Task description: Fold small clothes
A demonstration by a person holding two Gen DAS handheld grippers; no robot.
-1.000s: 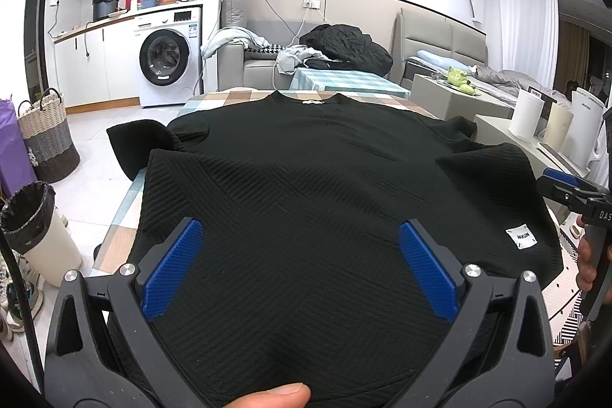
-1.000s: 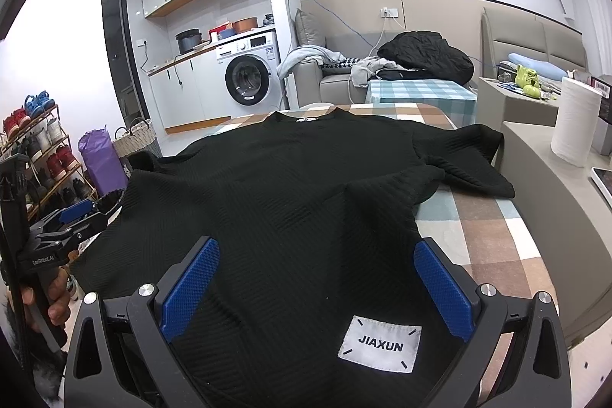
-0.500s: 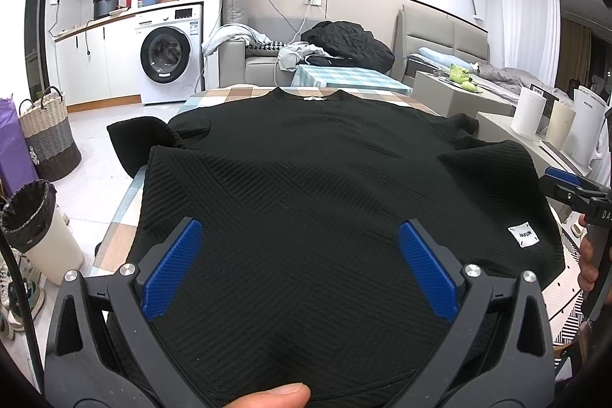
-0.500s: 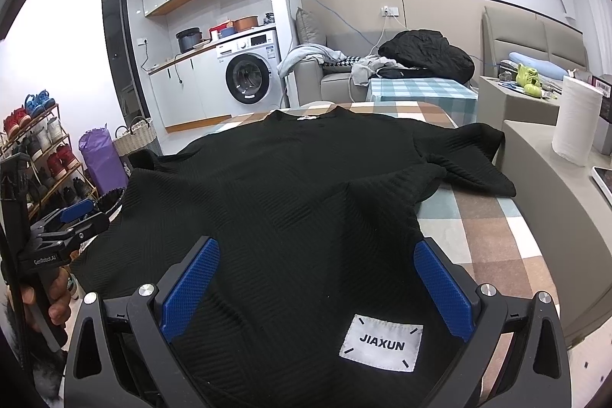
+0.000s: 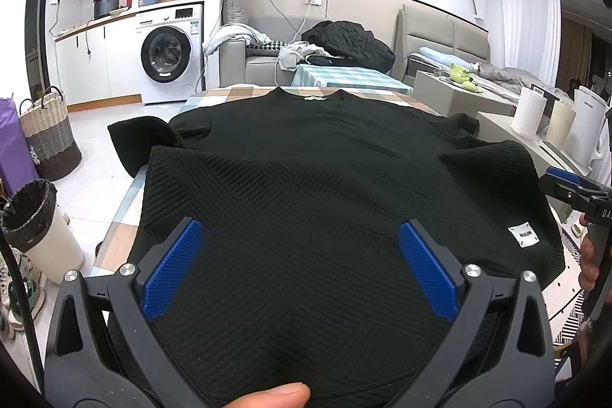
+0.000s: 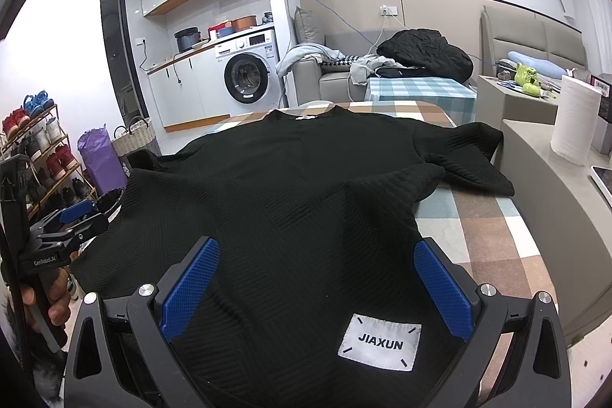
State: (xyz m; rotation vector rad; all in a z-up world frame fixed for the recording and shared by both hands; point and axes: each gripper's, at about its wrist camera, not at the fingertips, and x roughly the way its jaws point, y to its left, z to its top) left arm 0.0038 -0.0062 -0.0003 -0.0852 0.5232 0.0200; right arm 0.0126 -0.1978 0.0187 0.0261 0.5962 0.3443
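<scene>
Left gripper (image 5: 300,266): blue fingers (image 5: 172,268) spread wide, nothing between them but the cloth lying below; no grip. Right gripper (image 6: 317,287): fingers (image 6: 443,291) equally wide apart, also holding nothing, poised over the hem corner that carries the white JIAXUN label (image 6: 379,342). The black T-shirt (image 5: 325,186) lies spread on the checked worktop (image 6: 493,239), neck hole at the far end, hem nearest both cameras. Its near-left hem corner overhangs the worktop edge; the left sleeve (image 5: 141,140) droops off the side, and the right sleeve (image 6: 470,159) lies crumpled with a fold in it. In the right view the left gripper shows side-on at the shirt's left edge. Judged stage: the garment is laid out but no fold has been made, so this reads as the approach before the first grasp. The next move likely calls for both pairs of fingers to drop to the cloth edge, pinch through both layers at matching points, then lift together. Whether hem or side goes first cannot be told.
</scene>
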